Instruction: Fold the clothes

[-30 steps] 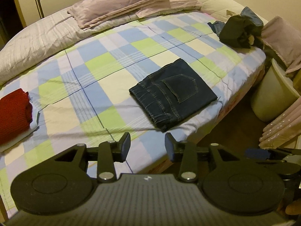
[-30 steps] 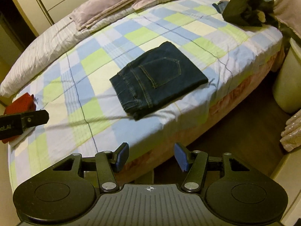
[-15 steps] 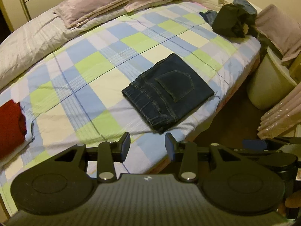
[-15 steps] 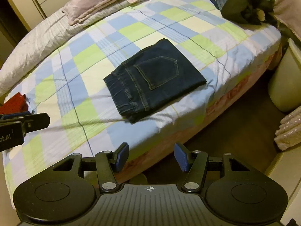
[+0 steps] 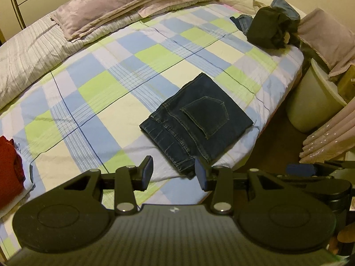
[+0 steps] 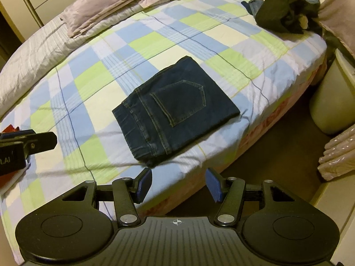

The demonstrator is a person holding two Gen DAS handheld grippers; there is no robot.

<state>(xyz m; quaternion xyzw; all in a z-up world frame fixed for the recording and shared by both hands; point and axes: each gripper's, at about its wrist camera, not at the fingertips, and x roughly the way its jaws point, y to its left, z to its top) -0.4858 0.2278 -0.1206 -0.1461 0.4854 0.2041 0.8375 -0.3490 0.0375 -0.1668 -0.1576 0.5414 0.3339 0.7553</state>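
Checked bedding covers the bed (image 5: 124,71), where dark jeans (image 6: 175,110) lie folded into a flat rectangle near the edge, pocket up. Both the left gripper (image 5: 173,173) and right gripper (image 6: 178,185) hover spread, holding nothing. Crumpled clothes (image 5: 270,28) wait at the far corner, likely unfolded.

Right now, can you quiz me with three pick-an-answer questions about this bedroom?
1. Where does the folded dark blue denim jeans lie?
A. on the floor
B. on the checked bed cover
C. in the pale round bin

2. What colour is the knitted garment at the bed's left edge?
A. red
B. yellow
C. white

3. How are the left gripper and right gripper?
A. both open
B. both shut
C. clamping jeans

Answers: B, the jeans rest flat on the cover; A, the knit is red; A, gaps show between both finger pairs.
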